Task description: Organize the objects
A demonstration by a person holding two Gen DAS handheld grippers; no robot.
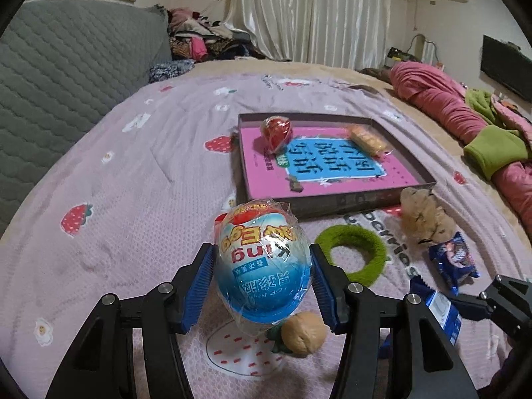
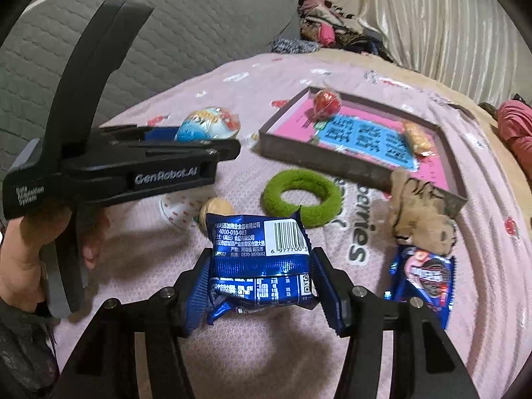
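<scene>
Two grippers clamp (firmly) glossy egg (image 1: 262, 266), crinkly packet (image 2: 261, 262).

A bed (image 1: 133, 173) with a pink strawberry cover carries a tray (image 1: 382, 199). Near the tray's front edge lie a green ring (image 1: 372, 249), plush toy (image 1: 422, 216), walnut (image 1: 304, 332) and blue packet (image 1: 454, 259).

Left gripper (image 2: 212, 148) body: "GenRobot.AI"; blue snack packet (image 2: 262, 262): "4000-010-983", barcode "6 977700"; bedspread (image 2: 360, 229): "berries".

Glossy crinkled film over smooth plastic egg (image 1: 262, 266); shiny foil snack packet (image 2: 261, 262); ribbed blue rubber pads (image 1: 199, 286); fuzzy green ring (image 1: 352, 252); woven cotton bedspread (image 1: 139, 179); matt cardboard tray (image 1: 332, 199).
</scene>
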